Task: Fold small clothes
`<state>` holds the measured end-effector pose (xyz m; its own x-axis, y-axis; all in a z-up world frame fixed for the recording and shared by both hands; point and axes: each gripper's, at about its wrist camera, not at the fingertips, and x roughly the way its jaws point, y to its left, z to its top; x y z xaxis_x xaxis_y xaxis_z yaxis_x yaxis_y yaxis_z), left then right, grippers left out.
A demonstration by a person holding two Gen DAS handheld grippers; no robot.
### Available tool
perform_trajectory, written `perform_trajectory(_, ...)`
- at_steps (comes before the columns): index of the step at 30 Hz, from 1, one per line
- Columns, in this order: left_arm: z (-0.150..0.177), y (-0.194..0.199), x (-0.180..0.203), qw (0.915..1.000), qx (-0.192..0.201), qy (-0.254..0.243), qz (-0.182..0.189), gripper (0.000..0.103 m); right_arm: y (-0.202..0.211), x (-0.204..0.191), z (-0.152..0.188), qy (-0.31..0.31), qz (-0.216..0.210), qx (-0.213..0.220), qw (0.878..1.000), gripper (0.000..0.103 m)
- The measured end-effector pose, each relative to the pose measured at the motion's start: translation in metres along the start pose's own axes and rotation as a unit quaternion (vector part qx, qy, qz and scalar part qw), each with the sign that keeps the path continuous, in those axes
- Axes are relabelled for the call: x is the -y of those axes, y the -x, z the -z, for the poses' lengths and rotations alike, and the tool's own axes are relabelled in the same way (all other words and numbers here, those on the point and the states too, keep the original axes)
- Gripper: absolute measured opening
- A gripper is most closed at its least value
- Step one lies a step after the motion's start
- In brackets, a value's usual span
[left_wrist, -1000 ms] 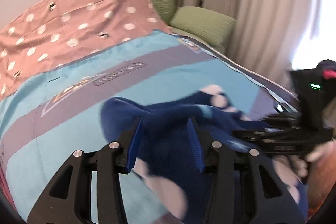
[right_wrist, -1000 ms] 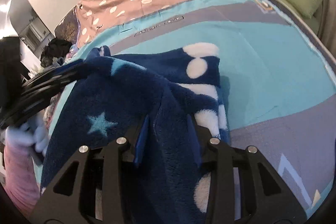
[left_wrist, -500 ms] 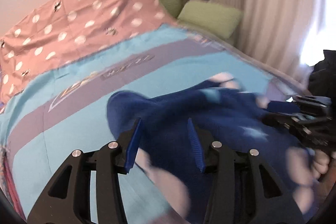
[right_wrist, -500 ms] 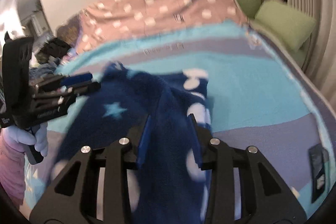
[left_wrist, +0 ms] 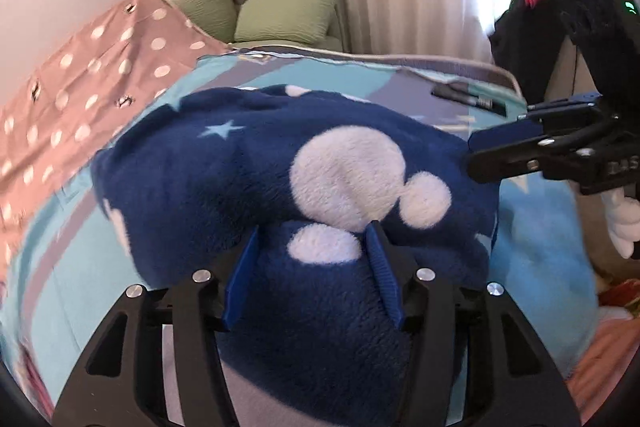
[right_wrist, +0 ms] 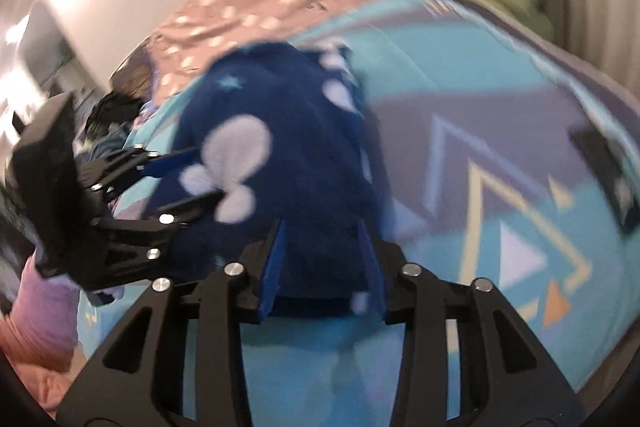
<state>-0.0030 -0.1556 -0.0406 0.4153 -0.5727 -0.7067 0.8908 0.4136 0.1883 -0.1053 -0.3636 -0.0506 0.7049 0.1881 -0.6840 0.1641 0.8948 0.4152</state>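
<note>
While bunched, plush navy fleece (left_wrist: 208, 179) shows round white blotches.

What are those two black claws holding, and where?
Both hold the navy fleece garment by bunched fabric: right gripper is clamped on one end; left gripper, jaws opening, has a fold between them.
</note>
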Motion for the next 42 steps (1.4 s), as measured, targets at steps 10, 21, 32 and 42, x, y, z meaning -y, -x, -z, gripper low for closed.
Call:
perform_trajectory(10,-0.006,0.029,-0.011,0.9991,0.015,0.036,-0.020,0.054,0.036,-0.021,-0.002,0.035,-0.016,0.058,0.998,0.039)
perform_trajectory(21,0.024,0.026,0.018,0.9988,0.014,-0.009,-0.046,0.061,0.001,-0.014,0.005,0.015,0.013,0.006,1.000,0.039)
perform_trajectory(32,0.006,0.051,0.003,0.9987,0.023,0.035,-0.028,0.061,0.036,-0.031,-0.026,0.036,-0.022,0.066,0.997,0.043)
perform_trajectory(42,-0.004,0.000,-0.063,0.9887,0.002,0.150,-0.010,0.065,-0.030,-0.039,-0.020,0.061,-0.011,-0.007,0.998,0.046)
